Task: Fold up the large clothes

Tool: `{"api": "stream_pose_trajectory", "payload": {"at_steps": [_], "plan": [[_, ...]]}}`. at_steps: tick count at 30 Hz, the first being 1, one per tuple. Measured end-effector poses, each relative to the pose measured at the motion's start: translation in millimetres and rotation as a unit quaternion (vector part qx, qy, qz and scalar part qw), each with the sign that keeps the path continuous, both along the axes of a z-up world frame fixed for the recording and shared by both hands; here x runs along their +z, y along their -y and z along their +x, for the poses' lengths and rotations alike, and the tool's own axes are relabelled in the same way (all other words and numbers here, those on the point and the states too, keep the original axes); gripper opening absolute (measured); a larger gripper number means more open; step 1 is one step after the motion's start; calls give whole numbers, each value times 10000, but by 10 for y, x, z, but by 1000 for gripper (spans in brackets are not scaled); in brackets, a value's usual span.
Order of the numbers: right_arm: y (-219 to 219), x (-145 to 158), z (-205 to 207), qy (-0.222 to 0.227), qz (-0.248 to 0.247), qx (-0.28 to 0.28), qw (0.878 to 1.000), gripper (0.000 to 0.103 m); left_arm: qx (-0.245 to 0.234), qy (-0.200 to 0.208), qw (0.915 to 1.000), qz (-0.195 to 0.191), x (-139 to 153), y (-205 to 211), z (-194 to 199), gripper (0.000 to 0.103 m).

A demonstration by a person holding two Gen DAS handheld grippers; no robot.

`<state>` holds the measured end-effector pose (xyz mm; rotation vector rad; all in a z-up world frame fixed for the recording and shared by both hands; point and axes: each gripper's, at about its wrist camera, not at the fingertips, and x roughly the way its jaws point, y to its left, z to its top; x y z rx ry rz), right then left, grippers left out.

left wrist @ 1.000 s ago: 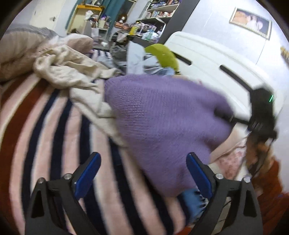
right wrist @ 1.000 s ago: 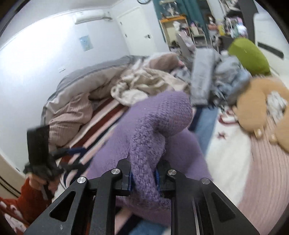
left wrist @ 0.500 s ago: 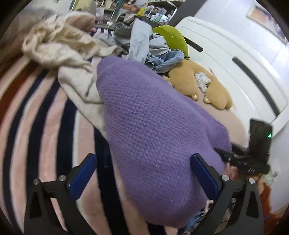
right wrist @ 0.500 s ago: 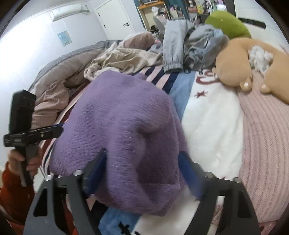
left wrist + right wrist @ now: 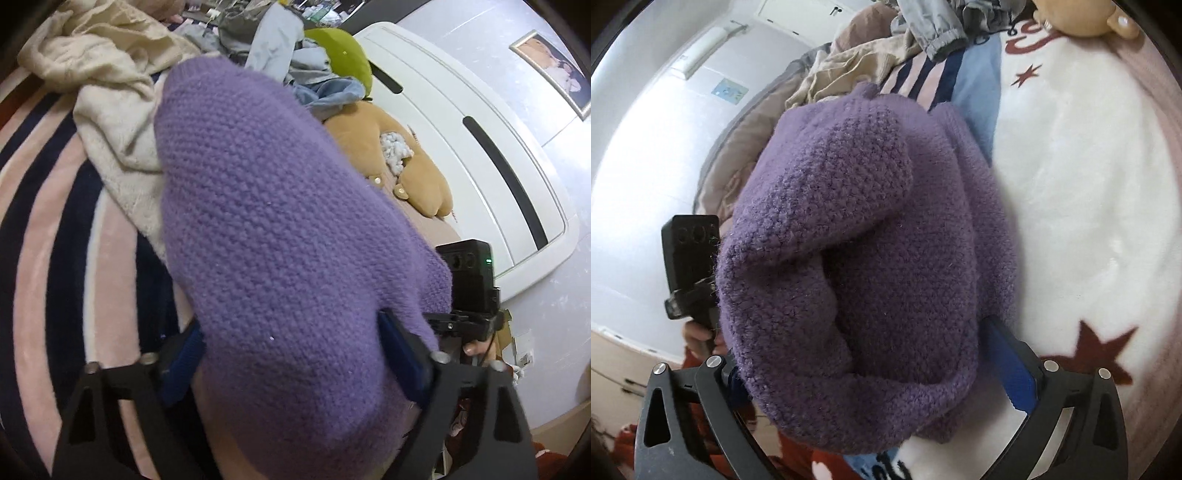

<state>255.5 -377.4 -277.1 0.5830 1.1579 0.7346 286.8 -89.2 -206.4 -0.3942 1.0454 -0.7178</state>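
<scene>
While jaws move: both straddle the sweater
Sweater: bulky purple knitted sweater (image 5: 280, 229) heaped on striped pink-and-navy blanket (image 5: 55, 206)
Left gripper (image 5: 291, 354): closing, sweater between blue pads
Right gripper (image 5: 882, 373): opening, sweater between, unclamped

The right gripper (image 5: 882, 373) is opening, a bunched purple sweater (image 5: 857, 258) between its fingers. A white blanket (image 5: 1089, 206) lies to its right; the other gripper (image 5: 690, 266) is at left.

L gripper (image 5: 291, 358) jaws closing, R gripper (image 5: 875, 373) jaws opening, both angled down w/ knit between.
</scene>
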Motion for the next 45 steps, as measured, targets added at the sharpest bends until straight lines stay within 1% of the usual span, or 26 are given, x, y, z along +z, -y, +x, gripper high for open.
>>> {"api": "stream_pose_trajectory", "payload": {"at_steps": [1, 2, 3, 4, 5, 6, 8, 9, 11, 13, 15, 17, 20, 22, 24, 25, 27, 29, 30, 32, 34, 36, 37, 40, 42, 45], "plan": [[-13, -6, -17, 6, 169, 8, 9999, 90, 7, 45, 10000, 13, 26, -9, -16, 72], [-38, -16, -16, 34, 331, 20, 9994, 81, 8, 125, 9999, 30, 61, -25, -38, 69], [-95, -20, -53, 131, 445, 60, 9989, 76, 5, 192, 9998, 17, 87, -46, -61, 64], [-129, -5, -70, 215, 456, 71, 9987, 75, -16, 224, 9997, -8, 108, -72, -78, 60], [-157, 15, -92, 325, 476, 85, 9983, 71, -42, 248, 9997, -55, 135, -109, -97, 59], [-191, 48, -107, 444, 532, 97, 9975, 66, -41, 255, 9996, -141, 164, -165, -118, 55], [-259, 132, -123, 636, 677, 93, 9956, 59, -17, 275, 9993, -264, 221, -283, -158, 53], [-338, 189, -121, 763, 731, 144, 9943, 59, 4, 312, 9991, -283, 249, -354, -184, 53], [-480, 221, -118, 786, 594, 245, 9948, 59, 49, 334, 9993, -170, 258, -422, -208, 53], [-596, 268, -124, 860, 524, 240, 9946, 58, 75, 260, 9996, -119, 233, -488, -246, 53], [-685, 362, -128, 998, 594, 267, 9929, 53, 97, 306, 9992, -219, 258, -579, -320, 53], [-807, 438, -129, 1050, 697, 321, 9915, 52, 164, 385, 9986, -308, 329, -703, -390, 53], [-1034, 498, -127, 1041, 729, 542, 9904, 51, 284, 521, 9980, -228, 460, -901, -470, 53], [-1281, 529, -106, 1075, 768, 752, 9884, 51, 355, 627, 9974, -85, 555, -1068, -528, 53], [-1531, 567, -76, 1139, 870, 848, 9860, 51, 392, 748, 9964, 85, 650, -1314, -599, 53], [-1706, 591, -32, 1184, 929, 916, 9844, 51, 466, 810, 9954, 188, 706, -1501, -628, 53], [-2207, 630, 113, 1245, 903, 1202, 9808, 50, 654, 837, 9938, 338, 775, -1851, -660, 53], [-2595, 599, 235, 1162, 842, 1456, 9789, 48, 846, 859, 9909, 593, 807, -2189, -677, 53], [-2890, 558, 308, 1102, 753, 1630, 9776, 48, 940, 795, 9895, 756, 793, -2353, -662, 53], [-3224, 511, 382, 1081, 653, 1832, 9749, 48, 1102, 588, 9870, 1008, 695, -2673, -612, 53], [-3522, 468, 455, 1046, 673, 1960, 9727, 48, 1258, 362, 9859, 1040, 551, -2962, -588, 53], [-3720, 458, 508, 1036, 685, 2068, 9705, 48, 1352, 242, 9851, 1040, 462, -3155, -591, 53], [-3828, 474, 517, 1087, 636, 2179, 9678, 48, 1390, 268, 9846, 1028, 448, -3221, -611, 51], [-4038, 557, 474, 1250, 388, 2417, 9615, 48, 1499, 312, 9834, 972, 402, -3344, -631, 51], [-4104, 555, 437, 1206, 302, 2426, 9621, 48, 1507, 290, 9839, 914, 360, -3361, -610, 51], [-4089, 560, 426, 1144, 248, 2408, 9635, 48, 1410, 418, 9849, 915, 354, -3272, -556, 51]]}}
